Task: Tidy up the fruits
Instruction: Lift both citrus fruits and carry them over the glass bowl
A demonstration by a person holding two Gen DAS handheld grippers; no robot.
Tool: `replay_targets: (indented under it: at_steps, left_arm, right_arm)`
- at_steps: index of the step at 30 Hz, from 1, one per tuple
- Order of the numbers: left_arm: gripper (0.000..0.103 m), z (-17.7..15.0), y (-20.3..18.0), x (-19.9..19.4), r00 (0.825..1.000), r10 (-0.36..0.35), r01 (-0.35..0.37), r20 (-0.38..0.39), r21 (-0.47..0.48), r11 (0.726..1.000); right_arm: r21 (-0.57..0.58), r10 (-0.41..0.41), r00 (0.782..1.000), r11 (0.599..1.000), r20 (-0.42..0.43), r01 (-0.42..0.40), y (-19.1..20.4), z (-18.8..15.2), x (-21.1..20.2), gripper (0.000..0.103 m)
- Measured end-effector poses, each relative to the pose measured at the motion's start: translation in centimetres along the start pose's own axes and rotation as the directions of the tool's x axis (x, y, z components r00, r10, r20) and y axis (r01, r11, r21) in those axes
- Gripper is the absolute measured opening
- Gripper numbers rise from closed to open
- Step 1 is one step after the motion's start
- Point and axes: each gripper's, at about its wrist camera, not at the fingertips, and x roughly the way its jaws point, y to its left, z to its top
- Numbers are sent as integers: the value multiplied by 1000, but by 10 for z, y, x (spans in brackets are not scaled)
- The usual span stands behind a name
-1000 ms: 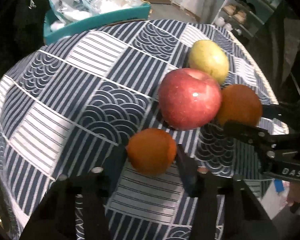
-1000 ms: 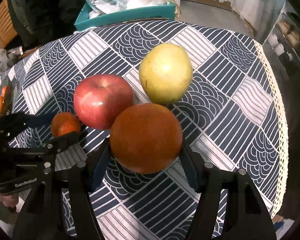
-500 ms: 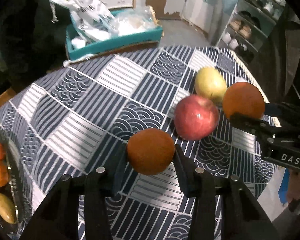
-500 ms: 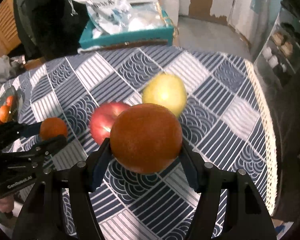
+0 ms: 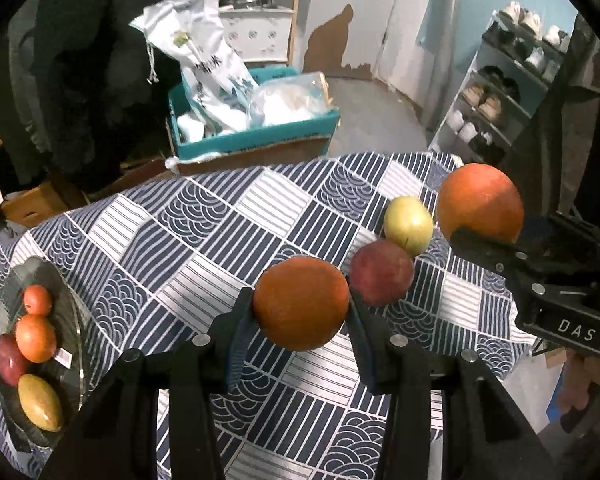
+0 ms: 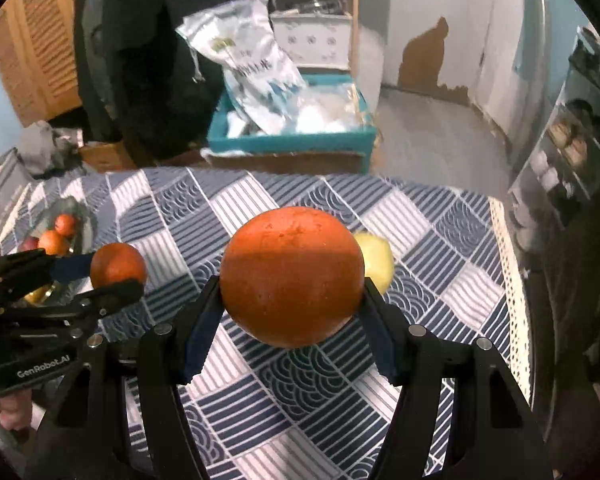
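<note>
Your left gripper is clamped on the smaller orange and your right gripper on the bigger orange, both clear of the tablecloth. Swing them level toward the grey plate at far left. Lower gently beside the fruit already there, leaving the red apple and yellow pear for later.

The left tool is holding the small orange above the bench; the right tool is holding the large orange to its right. The apple and pear are lying touching on the bench between them, the pear behind. The plate is sitting at the bench's left edge, four fruits lying in it. The box of bags is standing behind the bench.
</note>
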Motion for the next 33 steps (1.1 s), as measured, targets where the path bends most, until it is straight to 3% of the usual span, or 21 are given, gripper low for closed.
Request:
replay_targets:
  at_steps: [5,16,33]
  left_arm:
    - [46,3,9,-22,1000,-14,15,26,-34,999]
    - [46,6,26,-63,995,28,-24,93,-43,999]
    - [46,1,51,-105,987,50,-40,154,-69,997]
  right_arm:
    - [-14,17,999,1000,40,-16,11,11,-18,67]
    - [-50,66,993,997,101,-61,36,26,-43,67]
    - [-104,136,980,987,148,-121,76,44,-62,67]
